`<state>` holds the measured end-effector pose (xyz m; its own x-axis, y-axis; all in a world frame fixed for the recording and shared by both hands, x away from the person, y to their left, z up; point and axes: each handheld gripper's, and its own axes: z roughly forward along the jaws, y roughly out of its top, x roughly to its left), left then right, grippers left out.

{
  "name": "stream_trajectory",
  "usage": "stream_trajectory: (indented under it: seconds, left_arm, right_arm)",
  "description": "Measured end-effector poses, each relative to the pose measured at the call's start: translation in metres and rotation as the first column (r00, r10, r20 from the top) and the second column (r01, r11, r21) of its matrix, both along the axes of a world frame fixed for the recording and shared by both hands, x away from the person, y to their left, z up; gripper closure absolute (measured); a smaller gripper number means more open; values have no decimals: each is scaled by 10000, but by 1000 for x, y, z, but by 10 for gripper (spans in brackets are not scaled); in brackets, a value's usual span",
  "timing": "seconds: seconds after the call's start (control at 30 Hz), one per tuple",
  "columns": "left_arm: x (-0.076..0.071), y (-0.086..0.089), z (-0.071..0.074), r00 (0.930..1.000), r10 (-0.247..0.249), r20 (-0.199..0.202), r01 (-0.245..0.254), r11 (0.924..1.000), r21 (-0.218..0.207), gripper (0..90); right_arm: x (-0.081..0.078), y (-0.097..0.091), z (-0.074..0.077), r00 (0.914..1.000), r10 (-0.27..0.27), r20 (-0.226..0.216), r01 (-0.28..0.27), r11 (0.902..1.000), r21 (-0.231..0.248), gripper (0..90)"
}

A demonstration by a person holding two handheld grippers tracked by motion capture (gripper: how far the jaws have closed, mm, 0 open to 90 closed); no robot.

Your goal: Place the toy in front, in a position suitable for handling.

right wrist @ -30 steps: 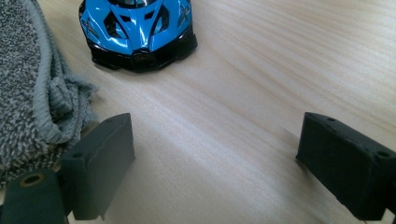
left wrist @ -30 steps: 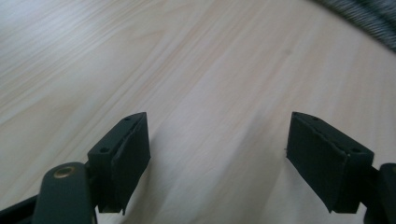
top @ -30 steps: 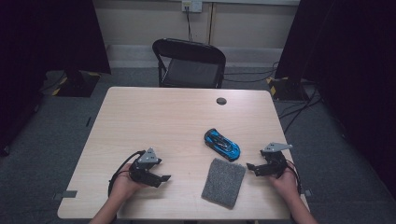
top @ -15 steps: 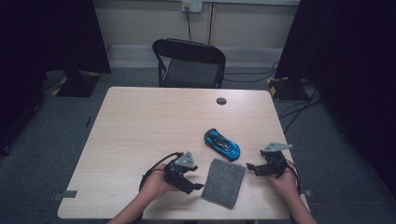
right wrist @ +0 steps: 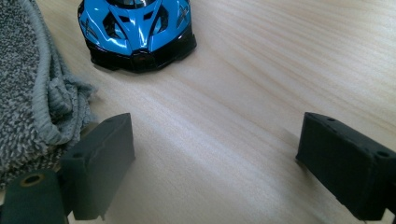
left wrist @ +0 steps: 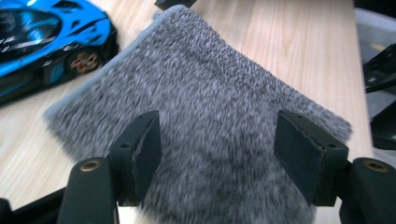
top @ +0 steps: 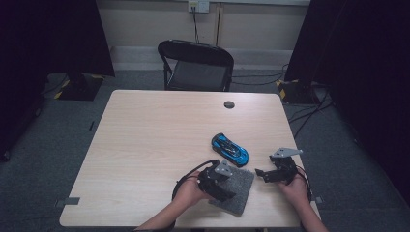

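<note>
A fuzzy grey cloth (top: 236, 191), roughly rectangular, is laid flat on the pale wood-grain worktop (top: 145, 145), just beside a glossy blue toy car (top: 230, 149). The left gripper (left wrist: 217, 149) is held over it, fingers apart and just closing, seemingly not yet gripping. The right gripper (right wrist: 215, 161) is parted, empty.

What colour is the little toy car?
Bright blue with black parts; the toy car shows best in the right gripper view.
</note>
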<state>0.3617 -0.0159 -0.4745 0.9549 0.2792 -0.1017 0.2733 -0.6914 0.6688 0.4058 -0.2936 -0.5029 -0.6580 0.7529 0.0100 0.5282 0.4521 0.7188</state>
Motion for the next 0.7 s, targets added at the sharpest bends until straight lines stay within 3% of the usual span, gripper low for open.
stream_trajectory:
  seconds: [0.13,0.3,0.43,0.57,0.7]
  left_arm:
    - [0,-4,-7,9999,-118,68,117,9995,281,291]
    - [2,-3,-11,9998,-200,-71,201,9997,162,288]
    - [2,-5,-7,9997,-242,0,241,9981,571,390]
    - [2,-2,-5,9991,-340,-252,354,9977,586,610]
    - [1,3,-3,9983,-372,-442,396,9977,547,724]
  right_arm:
    - [-1,0,0,10000,-69,3,69,10000,-6,102]
    - [-1,0,0,9999,-115,6,115,9999,-7,102]
    - [-1,1,0,9999,-126,3,126,9999,8,102]
    - [-1,1,0,9999,-165,0,165,9999,3,102]
    - [-1,1,0,9999,-157,-1,157,9999,0,102]
